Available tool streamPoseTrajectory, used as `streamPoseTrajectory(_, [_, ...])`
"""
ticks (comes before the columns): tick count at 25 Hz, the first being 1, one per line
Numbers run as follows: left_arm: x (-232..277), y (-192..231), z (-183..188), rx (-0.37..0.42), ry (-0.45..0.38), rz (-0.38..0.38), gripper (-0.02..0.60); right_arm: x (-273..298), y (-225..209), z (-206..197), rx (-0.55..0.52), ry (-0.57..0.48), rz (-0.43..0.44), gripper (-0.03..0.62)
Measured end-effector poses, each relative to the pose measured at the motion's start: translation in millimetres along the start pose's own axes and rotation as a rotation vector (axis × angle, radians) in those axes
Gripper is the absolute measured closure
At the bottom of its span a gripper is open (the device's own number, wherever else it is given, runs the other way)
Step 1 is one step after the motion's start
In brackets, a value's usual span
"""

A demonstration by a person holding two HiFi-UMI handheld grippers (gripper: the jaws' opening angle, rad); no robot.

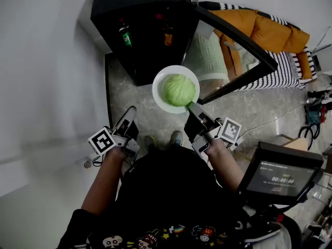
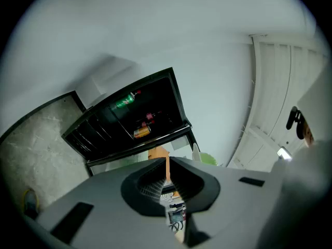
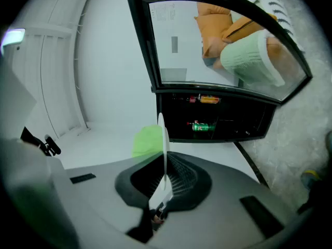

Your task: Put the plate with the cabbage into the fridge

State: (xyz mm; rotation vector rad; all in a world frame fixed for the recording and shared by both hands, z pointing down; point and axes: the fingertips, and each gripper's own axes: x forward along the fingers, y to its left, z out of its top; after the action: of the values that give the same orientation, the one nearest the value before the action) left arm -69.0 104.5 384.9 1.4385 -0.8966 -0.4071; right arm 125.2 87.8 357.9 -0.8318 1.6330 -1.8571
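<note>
A white plate (image 1: pixel 160 90) with a green cabbage (image 1: pixel 179 90) on it hangs just in front of the open black fridge (image 1: pixel 140 19). My right gripper (image 1: pixel 191 107) is shut on the plate's near rim. In the right gripper view the plate (image 3: pixel 162 139) stands edge-on between the jaws, the cabbage (image 3: pixel 146 140) to its left and the fridge (image 3: pixel 218 123) beyond. My left gripper (image 1: pixel 129 113) is low at the left, shut on nothing, well apart from the plate. In the left gripper view its jaws almost meet, and the fridge (image 2: pixel 129 121) is ahead.
The fridge's glass door (image 1: pixel 236 40) swings open to the right. On the shelves are a green bottle (image 1: pixel 124 35) and an orange can (image 1: pixel 168 38). A white wall (image 1: pixel 41 61) runs along the left. A striped sofa with orange cushions (image 1: pixel 275 32) and a screen (image 1: pixel 280 178) are at the right.
</note>
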Motion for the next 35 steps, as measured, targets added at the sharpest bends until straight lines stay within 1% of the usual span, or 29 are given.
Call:
streamPoseTrajectory(4, [3,3,3,0.004,0.006,-0.005,0.577,3,0,-2,-0.005,-0.007,0.006,0.579])
streamPoseTrajectory(8, [2,4,4,0.077,0.046,0.002,0.577,4,8,-6,-0.061,-0.002,0.025,0.579])
streamPoseTrajectory(10, [3,3,3,0.068,0.046,0.006,0.577,5,12,-6,-0.068,0.0,0.03,0.579])
streamPoseTrajectory(14, [5,1,5,0.11,0.058,0.015,0.577,5,16,-3,-0.06,-0.001,0.034,0.579])
streamPoseTrajectory(16, [6,0,6,0.102,0.051,0.016,0.577,6,15,-1,-0.055,-0.001,0.035,0.579])
streamPoseTrajectory(18, [6,0,5,0.078,0.035,0.015,0.577,5,12,0,-0.051,0.001,0.033,0.578])
streamPoseTrajectory(22, [5,7,3,0.064,0.008,0.015,0.577,4,5,1,-0.058,0.018,0.027,0.579])
streamPoseTrajectory(25, [12,2,-3,0.048,-0.012,0.014,0.577,2,5,11,-0.057,0.037,0.026,0.578])
streamPoseTrajectory(26, [16,-1,-7,0.048,-0.017,0.022,0.577,0,7,17,-0.053,0.044,0.024,0.579])
streamPoseTrajectory(29, [22,-4,-20,0.092,-0.024,0.054,0.577,-8,6,31,-0.041,0.067,0.021,0.577])
streamPoseTrajectory(30, [23,-4,-25,0.091,-0.03,0.059,0.577,-10,5,34,-0.041,0.073,0.021,0.579])
streamPoseTrajectory(33, [24,-3,-39,0.062,-0.057,0.062,0.577,-17,-2,39,-0.044,0.094,0.021,0.579])
streamPoseTrajectory(35, [26,-3,-47,0.024,-0.081,0.052,0.577,-22,-7,41,-0.043,0.105,0.019,0.577])
